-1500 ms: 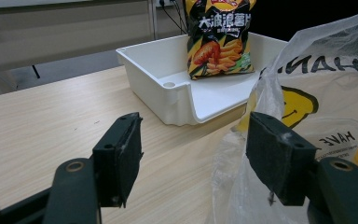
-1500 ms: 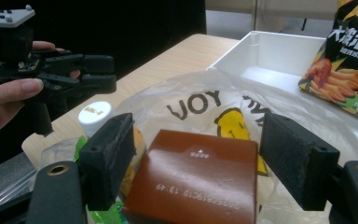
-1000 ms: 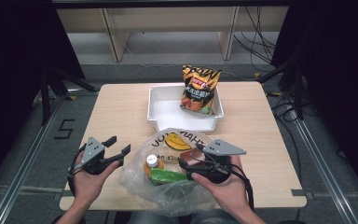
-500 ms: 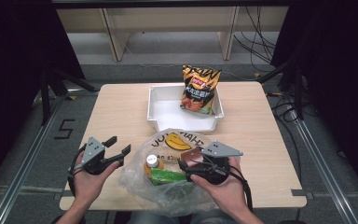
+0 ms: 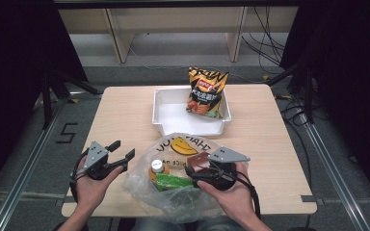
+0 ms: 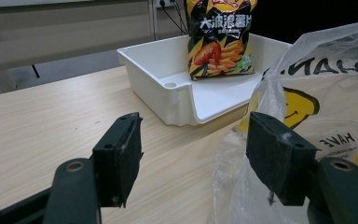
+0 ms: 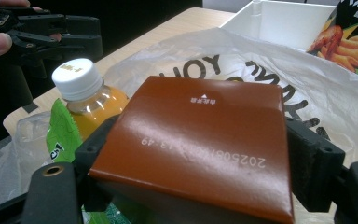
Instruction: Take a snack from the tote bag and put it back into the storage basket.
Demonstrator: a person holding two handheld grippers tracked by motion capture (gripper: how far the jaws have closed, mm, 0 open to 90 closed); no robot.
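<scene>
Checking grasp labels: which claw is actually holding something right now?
The right claw: its jaws clamp the brown carton over the plastic bag. The left claw is open, holding nothing.

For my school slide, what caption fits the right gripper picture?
Right gripper clamps a brown carton beside an orange drink bottle on a plastic bag.

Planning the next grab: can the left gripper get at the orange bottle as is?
Probably yes. The left gripper is open beside the plastic bag, and the bottle's white cap pokes from the bag mouth, uncovered.
</scene>
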